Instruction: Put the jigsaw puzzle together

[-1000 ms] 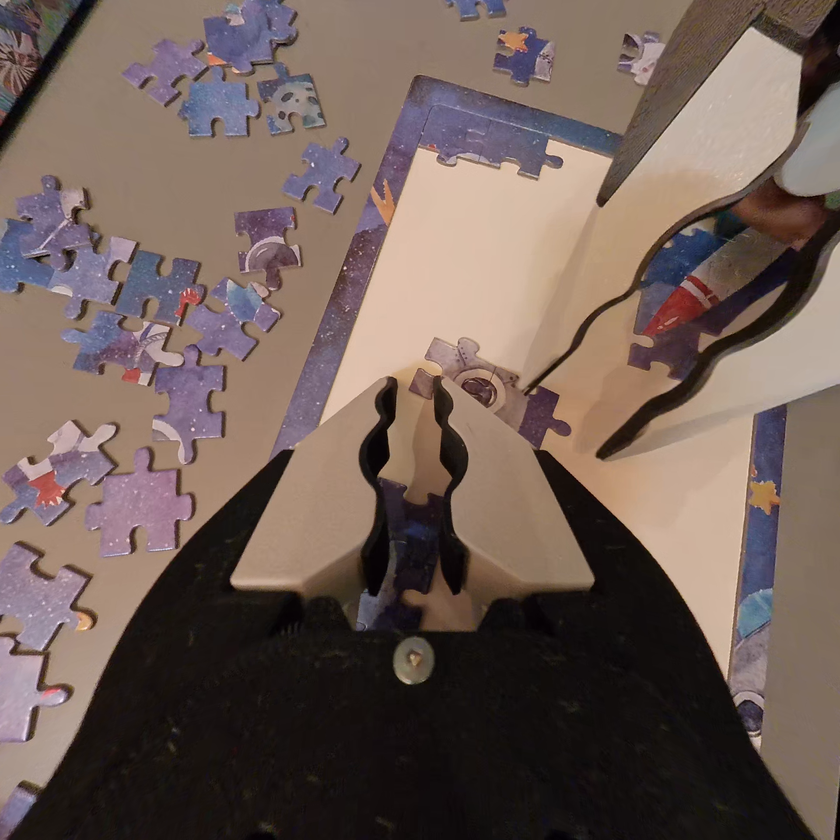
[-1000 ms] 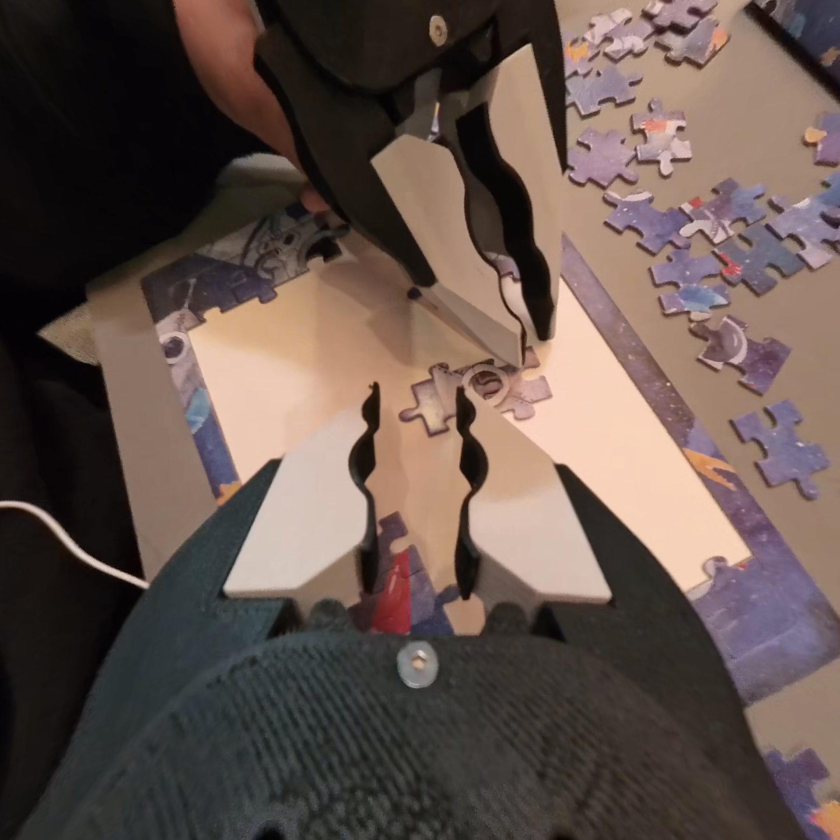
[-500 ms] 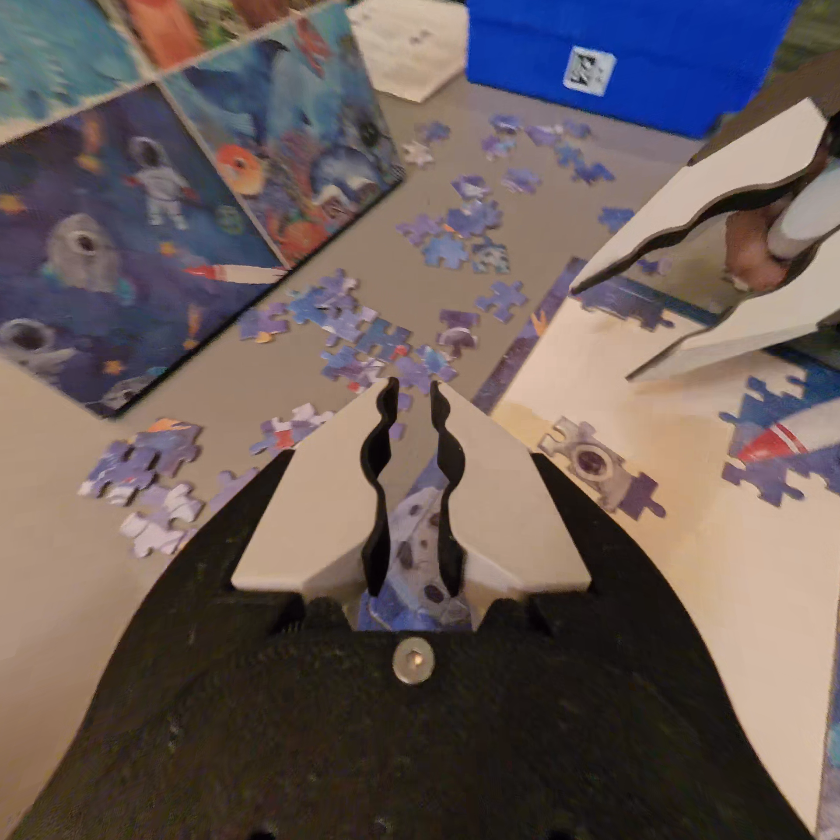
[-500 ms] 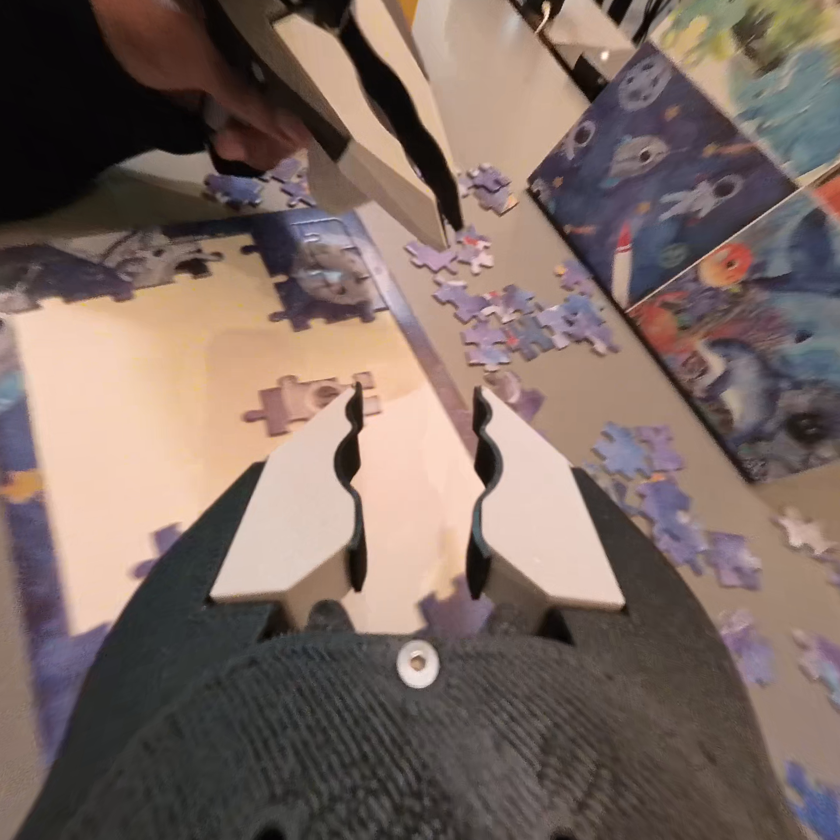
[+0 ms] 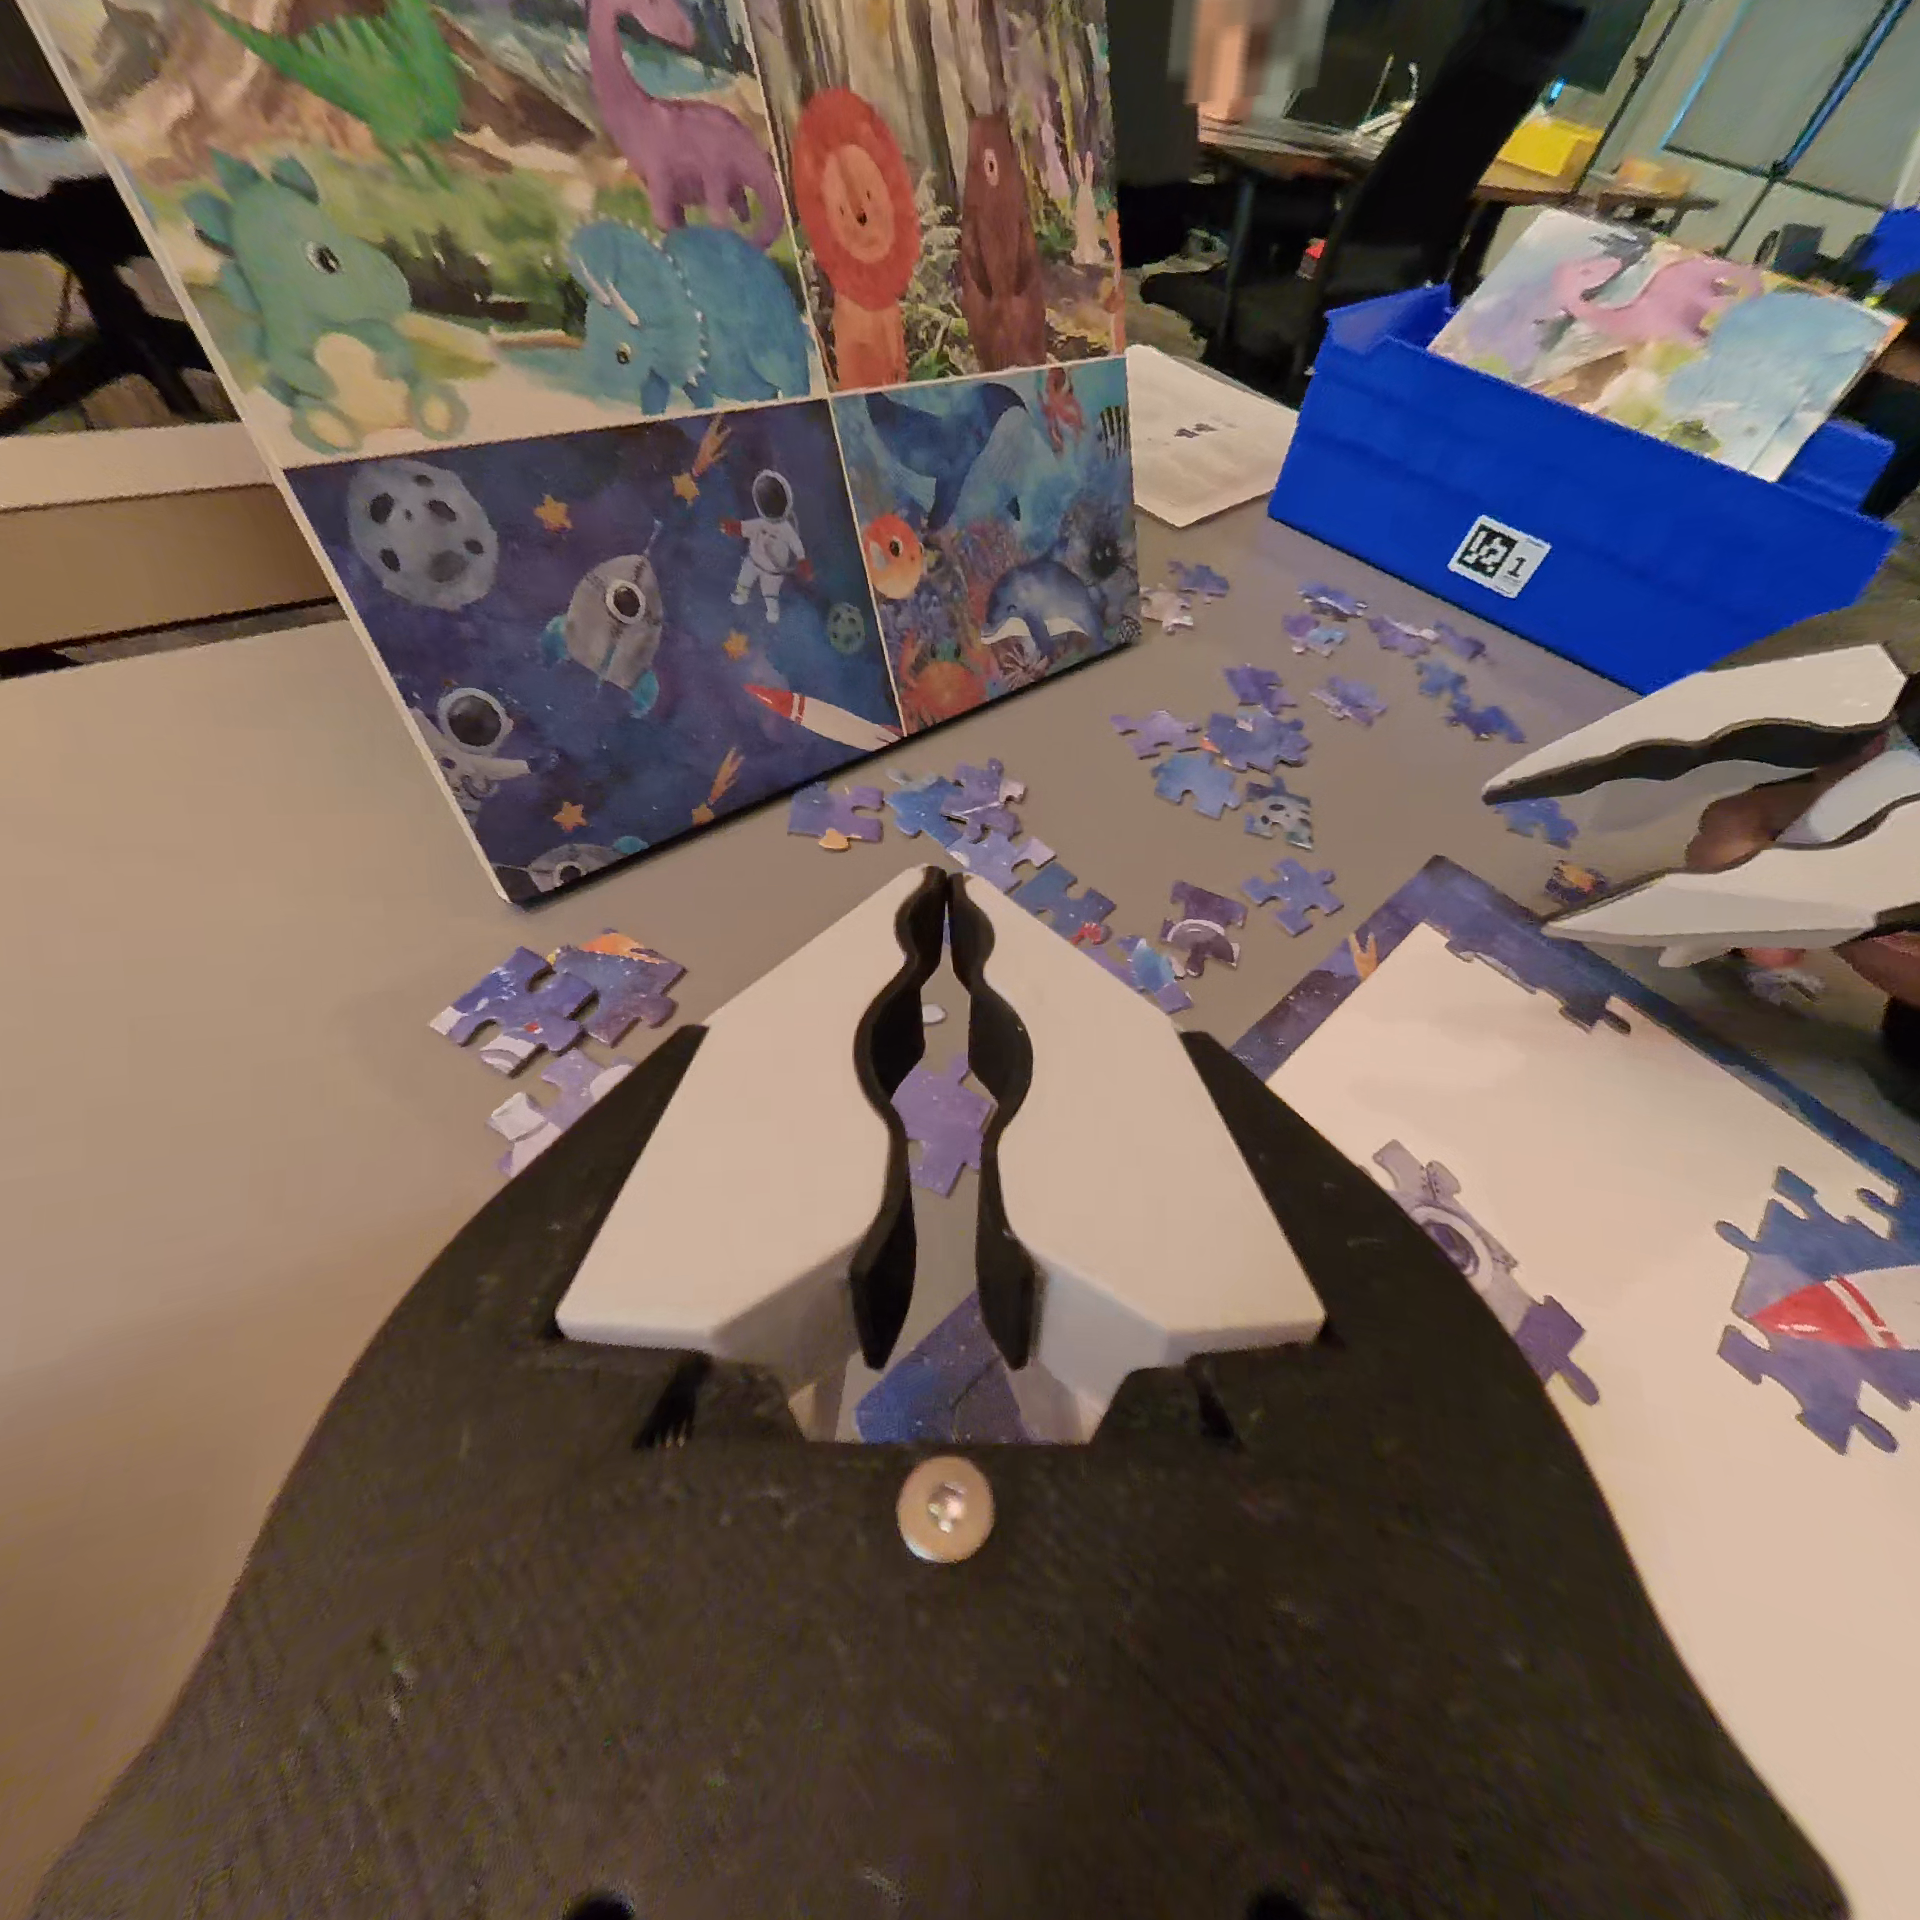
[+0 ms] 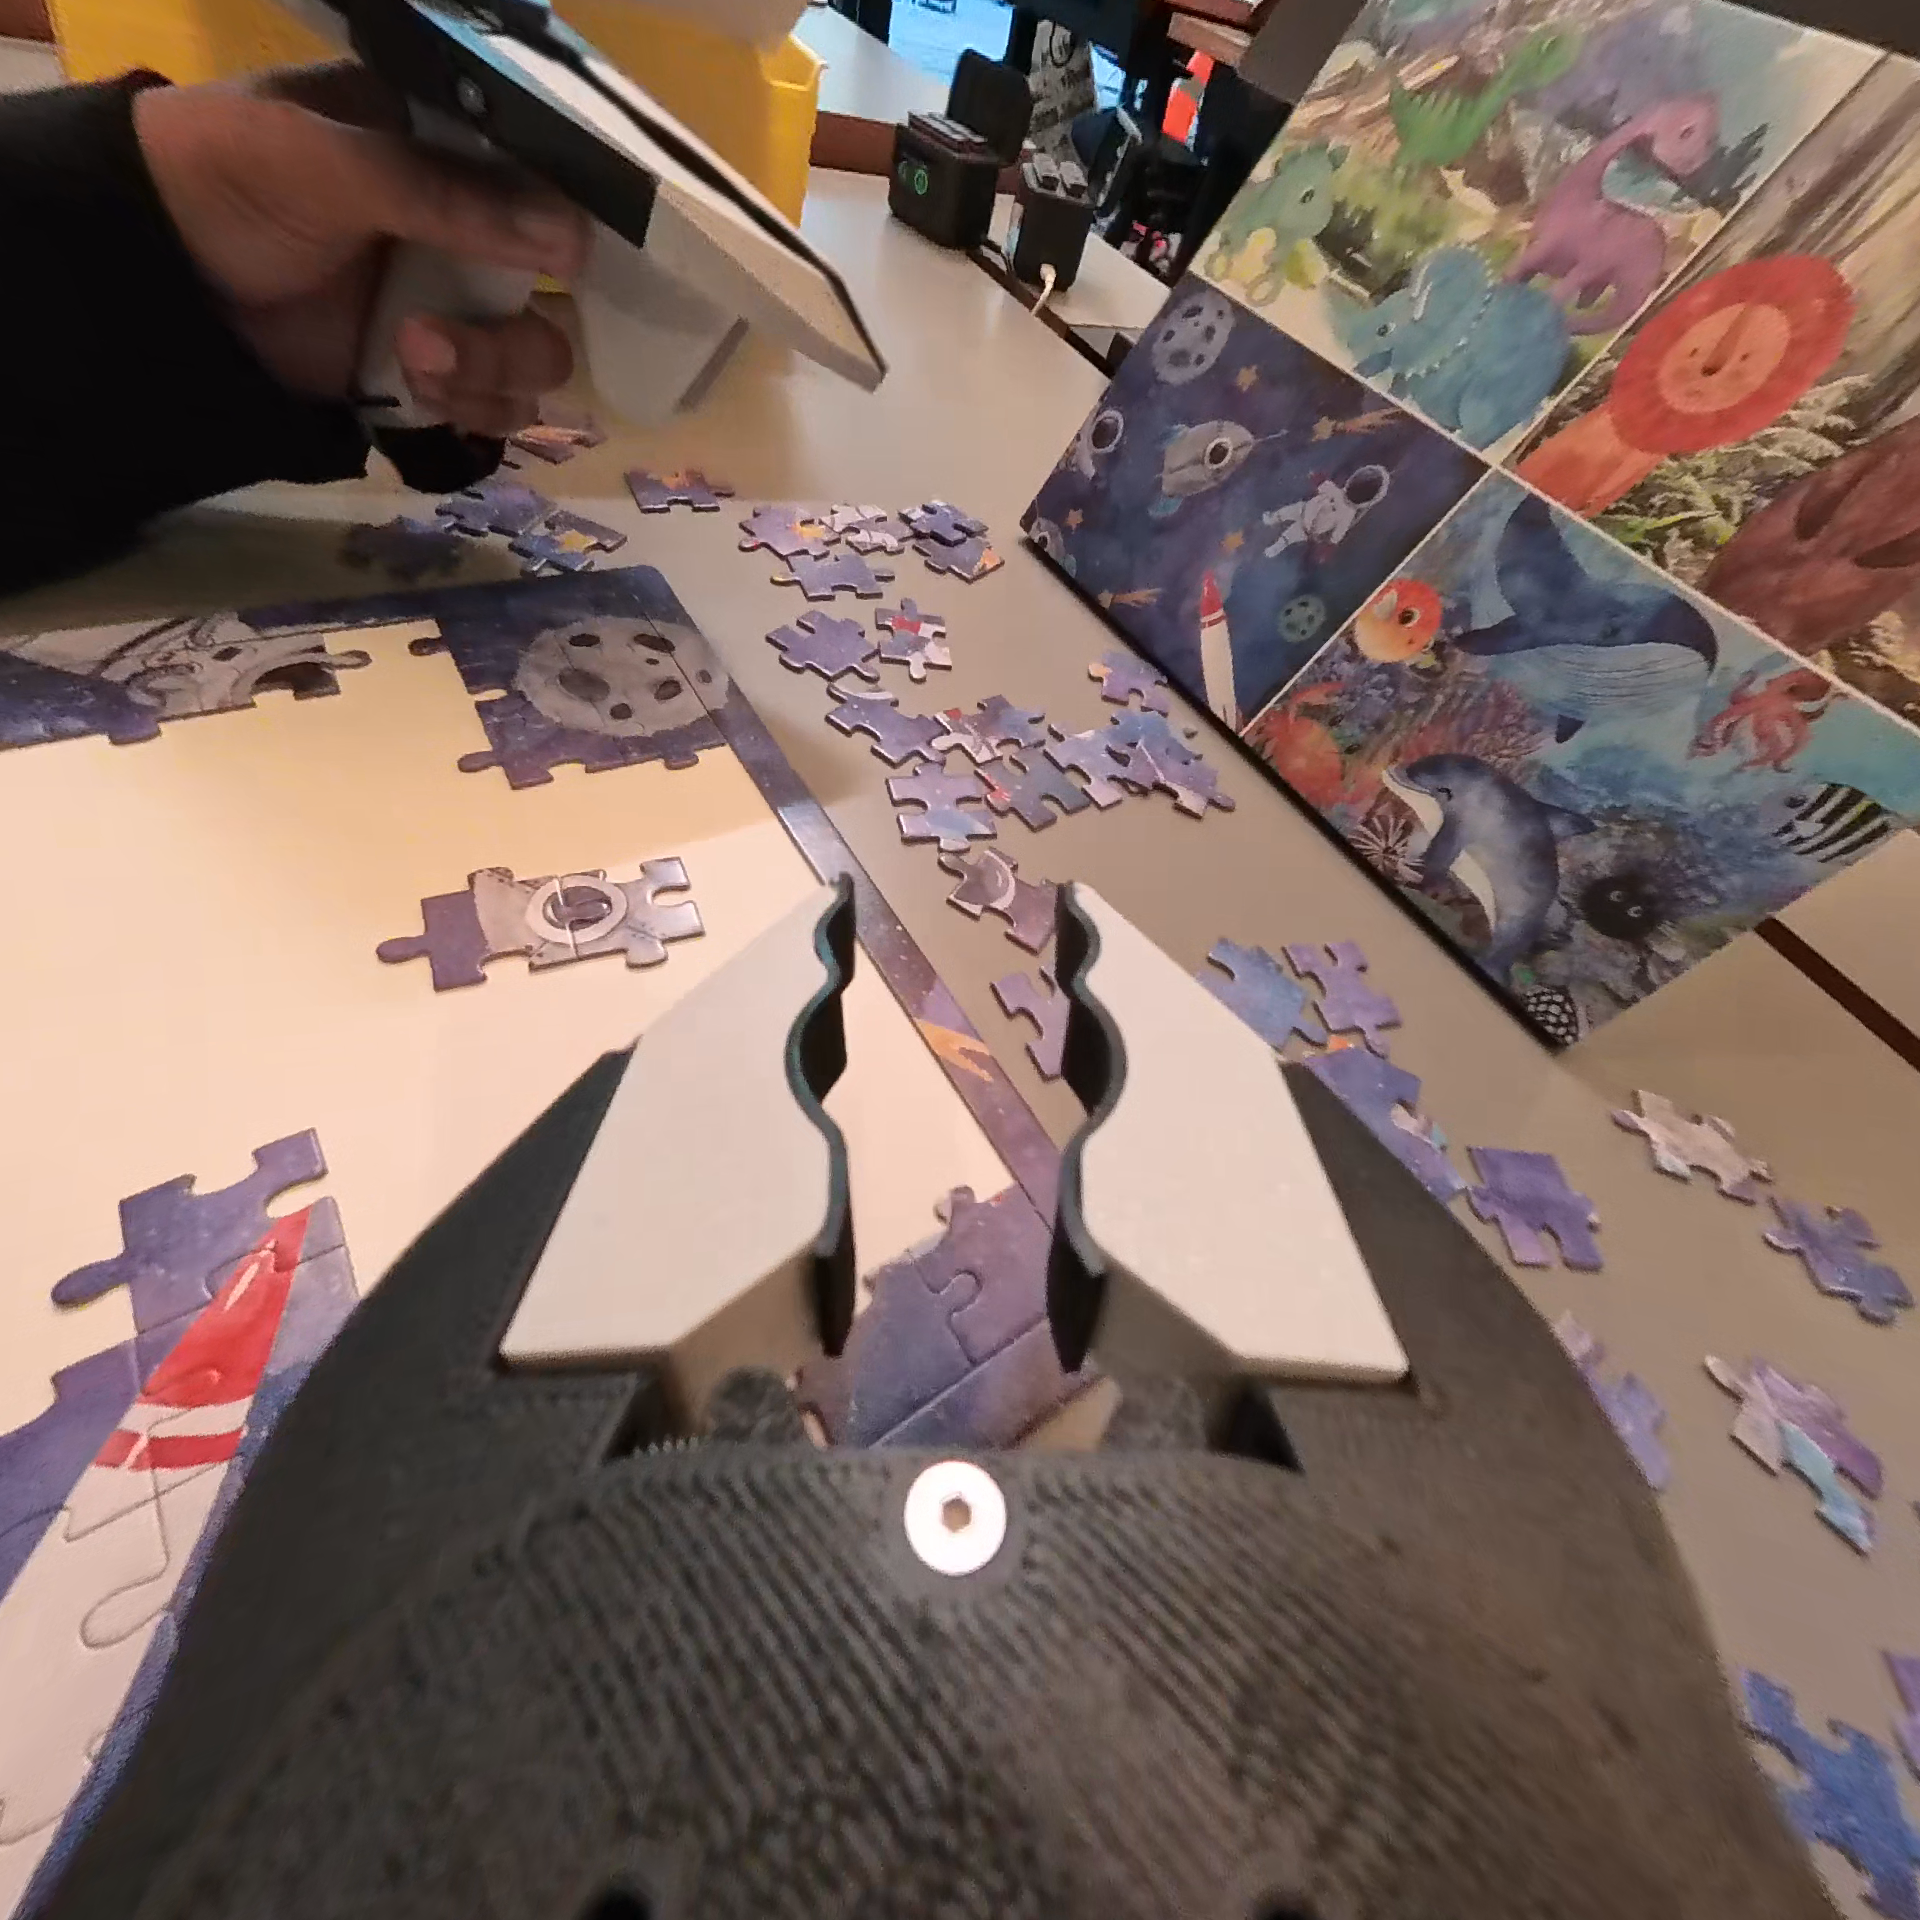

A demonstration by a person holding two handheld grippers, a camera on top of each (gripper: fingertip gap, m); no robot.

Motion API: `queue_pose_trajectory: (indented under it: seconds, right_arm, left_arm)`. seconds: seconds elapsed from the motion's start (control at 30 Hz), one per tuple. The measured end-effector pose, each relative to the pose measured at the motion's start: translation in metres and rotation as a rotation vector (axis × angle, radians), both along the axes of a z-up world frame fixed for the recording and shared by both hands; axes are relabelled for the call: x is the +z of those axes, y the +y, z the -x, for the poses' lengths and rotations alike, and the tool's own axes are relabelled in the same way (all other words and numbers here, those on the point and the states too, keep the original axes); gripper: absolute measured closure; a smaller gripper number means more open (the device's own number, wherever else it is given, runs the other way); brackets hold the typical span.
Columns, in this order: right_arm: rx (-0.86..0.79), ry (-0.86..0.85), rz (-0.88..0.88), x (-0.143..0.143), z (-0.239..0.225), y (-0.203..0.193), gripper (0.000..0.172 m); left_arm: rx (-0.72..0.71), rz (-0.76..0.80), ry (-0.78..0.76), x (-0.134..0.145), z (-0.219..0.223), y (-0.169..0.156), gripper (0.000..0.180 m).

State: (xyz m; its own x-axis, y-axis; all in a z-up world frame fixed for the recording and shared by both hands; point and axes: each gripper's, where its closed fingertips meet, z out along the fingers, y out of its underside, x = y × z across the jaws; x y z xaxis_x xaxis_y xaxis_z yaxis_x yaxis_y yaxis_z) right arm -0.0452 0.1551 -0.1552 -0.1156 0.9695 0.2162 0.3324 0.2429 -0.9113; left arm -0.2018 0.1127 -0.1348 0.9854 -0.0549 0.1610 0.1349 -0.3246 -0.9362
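Each gripper has a big rough black body [image 5: 935,1662] with one shiny silver screw [image 5: 943,1507] just behind the jaws. Two pale grey wedge fingers [image 6: 717,1174] stick forward – their inner edges are wavy black pads [image 6: 1081,1091]. A black sleeve [image 6: 94,343] covers the person's arm.

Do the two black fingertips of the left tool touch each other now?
Touching: the left wrist view shows the left tool's black fingertips meeting at the front, nothing between them.
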Motion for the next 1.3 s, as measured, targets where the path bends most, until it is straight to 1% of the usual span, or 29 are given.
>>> queue_pose_trajectory:
  seconds: [0.1,0.13,0.2,0.23,0.33,0.5,0.7,1.3]
  right_arm:
    - [-0.012,0.009,-0.042,0.001,0.0,0.001,0.137]
    - [-0.022,0.023,-0.059,0.004,0.0,0.002,0.14]
    - [-0.047,0.083,-0.089,0.016,-0.002,0.006,0.148]
    - [-0.061,0.118,-0.093,0.022,-0.004,0.008,0.149]
    - [-0.099,0.185,-0.066,0.036,-0.01,0.018,0.149]
    - [-0.127,0.23,0.025,0.042,-0.016,0.029,0.147]
    - [-0.131,0.251,0.089,0.043,-0.016,0.033,0.145]
    - [-0.134,0.242,0.117,0.04,-0.015,0.035,0.144]
  left_arm:
    - [0.001,-0.01,-0.006,0.002,-0.001,0.0,0.18]
    - [0.0,-0.015,-0.013,0.003,-0.001,0.0,0.18]
    - [0.002,-0.025,-0.019,0.006,0.0,-0.001,0.18]
    - [0.002,-0.03,-0.019,0.007,0.0,-0.001,0.18]
    - [0.003,-0.036,-0.02,0.009,0.0,-0.002,0.18]
    - [0.005,-0.053,-0.021,0.012,0.0,-0.002,0.18]
    - [0.015,-0.062,-0.029,0.014,0.003,-0.003,0.18]
    - [0.024,-0.062,-0.029,0.013,0.005,-0.002,0.179]
